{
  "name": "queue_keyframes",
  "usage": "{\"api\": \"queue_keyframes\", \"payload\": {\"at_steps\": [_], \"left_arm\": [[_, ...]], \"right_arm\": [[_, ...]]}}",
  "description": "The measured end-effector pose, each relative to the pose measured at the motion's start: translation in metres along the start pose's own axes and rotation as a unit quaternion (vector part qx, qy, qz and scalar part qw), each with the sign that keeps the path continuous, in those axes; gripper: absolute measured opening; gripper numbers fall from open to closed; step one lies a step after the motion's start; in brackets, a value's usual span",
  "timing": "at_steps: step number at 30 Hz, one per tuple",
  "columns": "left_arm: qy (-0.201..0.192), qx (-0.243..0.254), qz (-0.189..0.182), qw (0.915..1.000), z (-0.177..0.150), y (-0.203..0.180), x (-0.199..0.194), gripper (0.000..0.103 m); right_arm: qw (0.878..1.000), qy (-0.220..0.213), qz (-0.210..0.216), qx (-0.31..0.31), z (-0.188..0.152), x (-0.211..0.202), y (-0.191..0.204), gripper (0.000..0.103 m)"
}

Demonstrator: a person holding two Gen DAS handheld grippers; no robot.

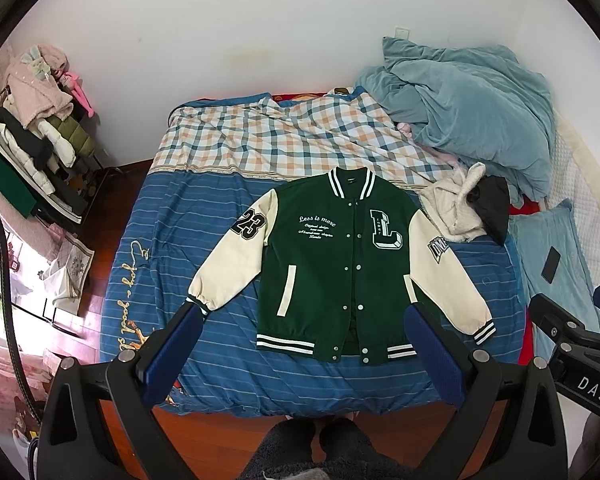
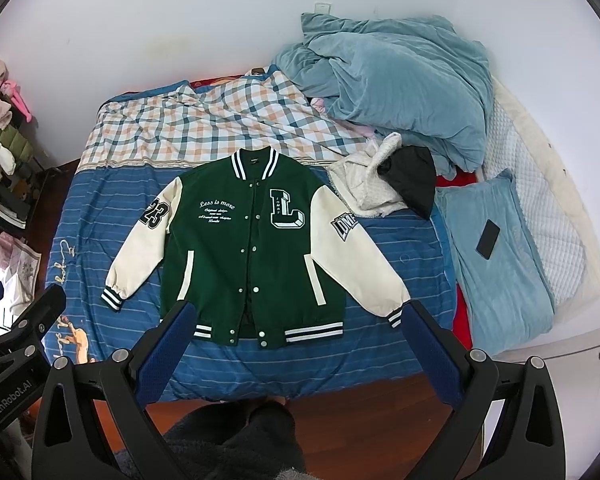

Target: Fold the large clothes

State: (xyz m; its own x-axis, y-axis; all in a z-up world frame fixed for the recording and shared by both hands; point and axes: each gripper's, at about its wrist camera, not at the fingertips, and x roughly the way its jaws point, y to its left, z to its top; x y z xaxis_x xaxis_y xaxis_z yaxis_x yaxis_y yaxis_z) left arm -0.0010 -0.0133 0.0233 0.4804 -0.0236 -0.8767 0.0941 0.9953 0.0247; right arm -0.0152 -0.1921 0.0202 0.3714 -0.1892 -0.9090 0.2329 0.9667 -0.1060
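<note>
- Your left gripper (image 1: 304, 320) hangs above the near edge of the bed (image 1: 228, 336), jaws spread wide and gripping nothing
- Your right gripper (image 2: 298, 318) sits at about the same height, jaws likewise spread wide with nothing between them
- The jacket (image 1: 340, 264) lies flat and face up on the blue striped bedcover, collar toward the wall, hem toward you, snaps closed down the front (the bottom of the front gapes a little)
- Its cream sleeves angle outward and down to either side, striped cuffs resting on the cover; the sleeve with the "23" patch (image 2: 154, 214) is on your left
- Neither gripper touches the jacket; in each wrist view the blue pads frame its lower half
- A checked blanket (image 1: 284, 140) covers the far part of the bed behind the collar
- A crumpled blue quilt (image 2: 396, 92) is heaped at the far right, with a cream fleece garment (image 2: 364, 188) and a black one just beside the jacket's right shoulder
- A dark phone (image 2: 488, 238) rests on a blue pillow at the right, well apart from the jacket
</note>
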Motion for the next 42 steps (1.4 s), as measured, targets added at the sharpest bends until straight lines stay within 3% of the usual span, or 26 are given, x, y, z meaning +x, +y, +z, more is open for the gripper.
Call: {"api": "queue_keyframes", "payload": {"at_steps": [24, 25, 29, 33, 37, 39, 40, 41, 42], "left_arm": [[-0.006, 0.009, -0.003, 0.9999, 0.014, -0.010, -0.004, 0.103], [-0.007, 0.009, -0.004, 0.9999, 0.001, -0.003, -0.004, 0.103], [-0.017, 0.013, 0.005, 0.9998, 0.004, -0.002, 0.003, 0.103], [-0.054, 0.027, 0.035, 0.9976, 0.016, -0.007, 0.029, 0.103], [-0.084, 0.042, 0.074, 0.9928, 0.007, 0.000, 0.083, 0.103], [-0.069, 0.041, 0.086, 0.9930, 0.009, -0.006, 0.120, 0.103], [-0.056, 0.040, 0.093, 0.9933, 0.010, -0.009, 0.140, 0.103], [-0.036, 0.040, 0.099, 0.9936, 0.010, -0.013, 0.161, 0.103], [-0.019, 0.037, 0.101, 0.9941, 0.010, -0.017, 0.182, 0.103]], "right_arm": [[1.000, -0.003, 0.002, 0.004, 0.005, -0.016, -0.006, 0.103], [1.000, -0.003, 0.003, 0.005, 0.006, -0.018, -0.006, 0.103], [1.000, 0.002, 0.018, 0.021, 0.013, -0.019, -0.008, 0.103], [0.995, -0.021, 0.066, 0.075, 0.012, 0.012, -0.023, 0.103], [0.980, 0.006, 0.050, 0.191, -0.019, 0.091, -0.070, 0.103], [0.968, 0.027, 0.039, 0.246, -0.038, 0.132, -0.098, 0.091], [0.960, 0.042, 0.028, 0.274, -0.049, 0.156, -0.116, 0.071], [0.954, 0.055, 0.018, 0.295, -0.060, 0.178, -0.131, 0.057], [0.944, 0.063, 0.017, 0.325, -0.073, 0.201, -0.151, 0.056]]}}
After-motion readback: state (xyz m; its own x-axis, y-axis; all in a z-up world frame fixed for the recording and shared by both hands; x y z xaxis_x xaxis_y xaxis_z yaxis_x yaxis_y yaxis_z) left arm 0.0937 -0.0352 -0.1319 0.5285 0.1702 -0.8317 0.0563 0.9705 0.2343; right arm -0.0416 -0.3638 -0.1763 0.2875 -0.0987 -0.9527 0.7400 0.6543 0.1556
